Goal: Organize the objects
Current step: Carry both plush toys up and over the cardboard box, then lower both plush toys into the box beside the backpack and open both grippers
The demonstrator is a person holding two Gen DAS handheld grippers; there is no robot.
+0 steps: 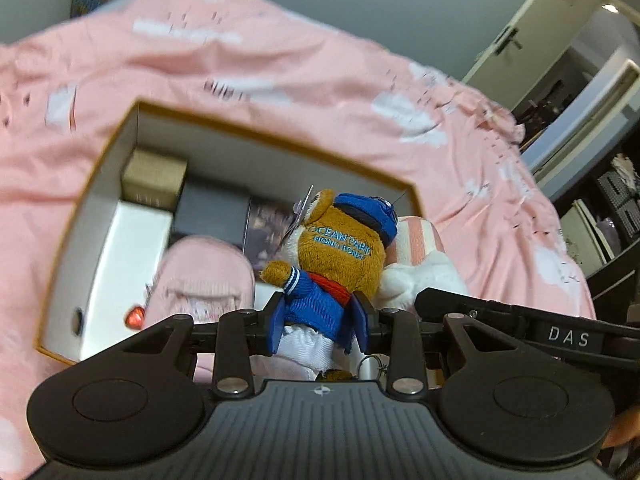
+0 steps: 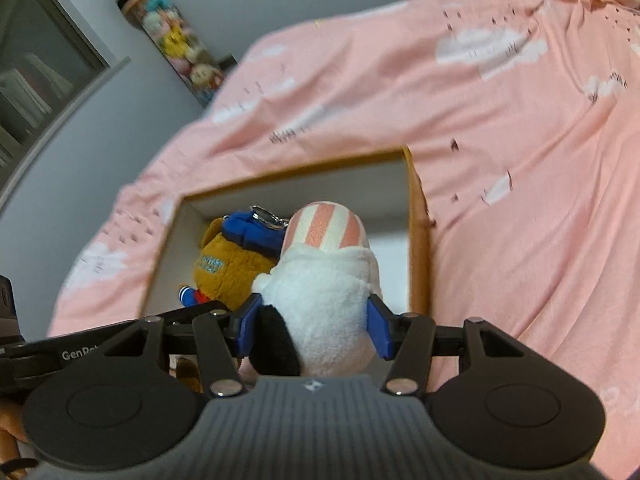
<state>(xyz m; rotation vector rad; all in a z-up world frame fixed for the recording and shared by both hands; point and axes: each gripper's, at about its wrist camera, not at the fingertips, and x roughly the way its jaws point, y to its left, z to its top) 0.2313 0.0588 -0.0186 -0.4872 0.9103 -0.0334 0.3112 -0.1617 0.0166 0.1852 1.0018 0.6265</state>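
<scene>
My left gripper [image 1: 318, 322] is shut on a brown plush bear [image 1: 340, 252] in a blue sailor suit and cap, held over an open cardboard box [image 1: 100, 160] on the bed. My right gripper [image 2: 314, 326] is shut on a white plush toy [image 2: 324, 292] with a pink-and-white striped cap, held beside the bear [image 2: 224, 268] over the same box [image 2: 418, 232]. The white toy also shows in the left wrist view [image 1: 416, 268], right of the bear. The box holds a pink plush [image 1: 204, 276], a tan small box [image 1: 154, 178], a dark box [image 1: 212, 212] and a white box [image 1: 128, 248].
The box sits on a pink bedspread [image 1: 280, 68] with white cloud prints. A white door [image 1: 532, 28] and dark shelves [image 1: 616, 208] stand at the right. A hanging column of plush toys [image 2: 176, 40] is on the grey wall, with a window [image 2: 36, 68] to its left.
</scene>
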